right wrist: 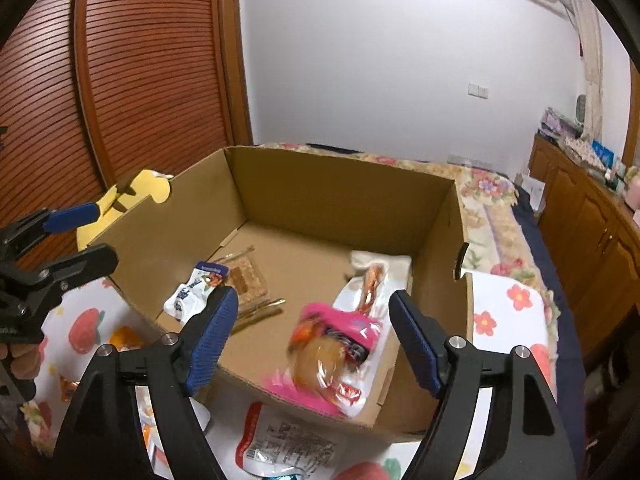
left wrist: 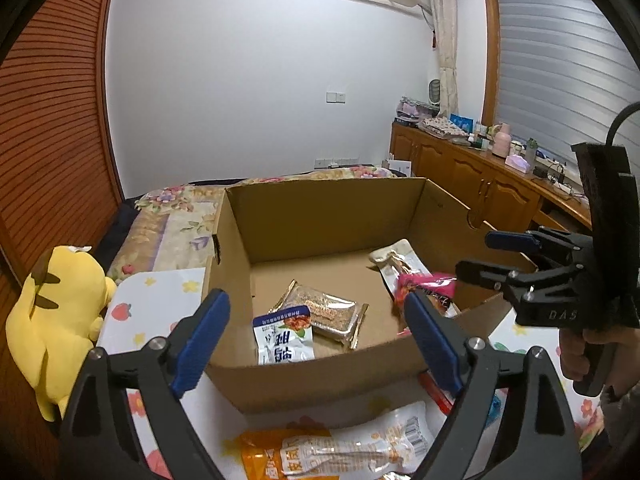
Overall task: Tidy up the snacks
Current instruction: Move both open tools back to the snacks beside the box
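Both grippers, left gripper (left wrist: 316, 340) and right gripper (right wrist: 314, 340), gape empty. Four packets apparently lie in the cardboard box (left wrist: 320, 376) ahead. Orange packet (left wrist: 320, 452) below left jaws remains, plus others.

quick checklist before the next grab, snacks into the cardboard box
1. Left claw open, nothing between its pads: ok.
2. Right claw open, clear of the blurred pink snack packet: ok.
3. Pink packet settled inside the brown cardboard box: cannot tell, it is blurred.
4. Free floor space in the box: ok.
5. Snacks waiting outside: orange-and-clear packet and red-and-white pouch lie on the flowered tabletop: ok.
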`<control>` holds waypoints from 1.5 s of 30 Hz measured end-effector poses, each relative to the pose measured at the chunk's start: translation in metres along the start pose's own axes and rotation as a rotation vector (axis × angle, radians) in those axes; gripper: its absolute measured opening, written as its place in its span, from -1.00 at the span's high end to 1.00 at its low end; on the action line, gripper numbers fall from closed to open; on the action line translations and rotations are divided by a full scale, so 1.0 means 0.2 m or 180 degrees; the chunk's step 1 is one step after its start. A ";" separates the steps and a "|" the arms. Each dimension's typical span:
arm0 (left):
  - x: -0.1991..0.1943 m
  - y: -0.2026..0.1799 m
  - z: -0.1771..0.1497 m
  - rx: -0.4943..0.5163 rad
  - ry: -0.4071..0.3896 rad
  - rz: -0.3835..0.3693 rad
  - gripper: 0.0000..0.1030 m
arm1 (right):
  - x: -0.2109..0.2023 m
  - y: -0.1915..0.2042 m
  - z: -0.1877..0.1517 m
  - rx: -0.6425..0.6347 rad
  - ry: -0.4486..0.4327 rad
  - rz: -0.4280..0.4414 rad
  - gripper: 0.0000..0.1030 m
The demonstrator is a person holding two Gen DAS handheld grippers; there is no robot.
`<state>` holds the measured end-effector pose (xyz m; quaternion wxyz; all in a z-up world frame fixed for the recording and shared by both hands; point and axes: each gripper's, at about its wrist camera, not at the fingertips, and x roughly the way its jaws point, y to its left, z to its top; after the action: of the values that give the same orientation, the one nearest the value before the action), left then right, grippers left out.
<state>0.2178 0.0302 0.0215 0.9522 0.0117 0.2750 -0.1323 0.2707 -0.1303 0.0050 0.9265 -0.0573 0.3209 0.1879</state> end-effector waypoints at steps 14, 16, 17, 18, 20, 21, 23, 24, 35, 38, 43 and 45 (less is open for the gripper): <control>-0.19 0.15 -0.30 -0.0075 0.0109 -0.0016 -0.88 | -0.34 0.16 -0.24 -0.0148 -0.0284 0.0195 -0.54; -0.20 0.16 -0.37 -0.0050 0.0176 -0.0022 -0.88 | -0.33 0.16 -0.30 -0.0124 -0.0215 0.0203 -0.54; -0.20 0.17 -0.39 -0.0042 0.0188 -0.0009 -0.88 | -0.33 0.16 -0.33 -0.0103 -0.0168 0.0217 -0.54; -0.21 0.17 -0.43 -0.0033 0.0212 0.0014 -0.88 | -0.31 0.15 -0.37 -0.0075 -0.0108 0.0222 -0.54; -0.21 0.18 -0.50 -0.0036 0.0286 0.0037 -0.88 | -0.28 0.14 -0.42 -0.0042 -0.0020 0.0190 -0.51; -0.21 0.18 -0.52 -0.0041 0.0319 0.0039 -0.88 | -0.27 0.14 -0.45 -0.0030 0.0029 0.0175 -0.48; -0.21 0.19 -0.57 -0.0062 0.0381 0.0035 -0.88 | -0.24 0.12 -0.50 0.0011 0.0113 0.0160 -0.44; -0.20 0.20 -0.60 -0.0075 0.0410 0.0033 -0.88 | -0.22 0.12 -0.52 0.0045 0.0163 0.0167 -0.41; -0.24 0.18 -0.73 0.0037 0.0588 -0.0036 -0.77 | -0.15 0.12 -0.65 0.0144 0.0406 0.0235 -0.35; -0.24 0.18 -0.75 0.0022 0.0657 -0.0068 -0.62 | -0.13 0.13 -0.66 0.0144 0.0443 0.0250 -0.35; -0.22 0.17 -0.78 0.0063 0.0779 -0.0053 -0.31 | -0.11 0.14 -0.67 0.0098 0.0468 0.0236 -0.34; -0.21 0.17 -0.79 0.0073 0.0832 -0.0025 -0.23 | -0.10 0.14 -0.68 0.0077 0.0488 0.0212 -0.35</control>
<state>0.1108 0.0889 -0.0924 0.9076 0.0386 0.3952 -0.1366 0.1685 -0.1411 -0.0892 0.8931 -0.0496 0.3949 0.2097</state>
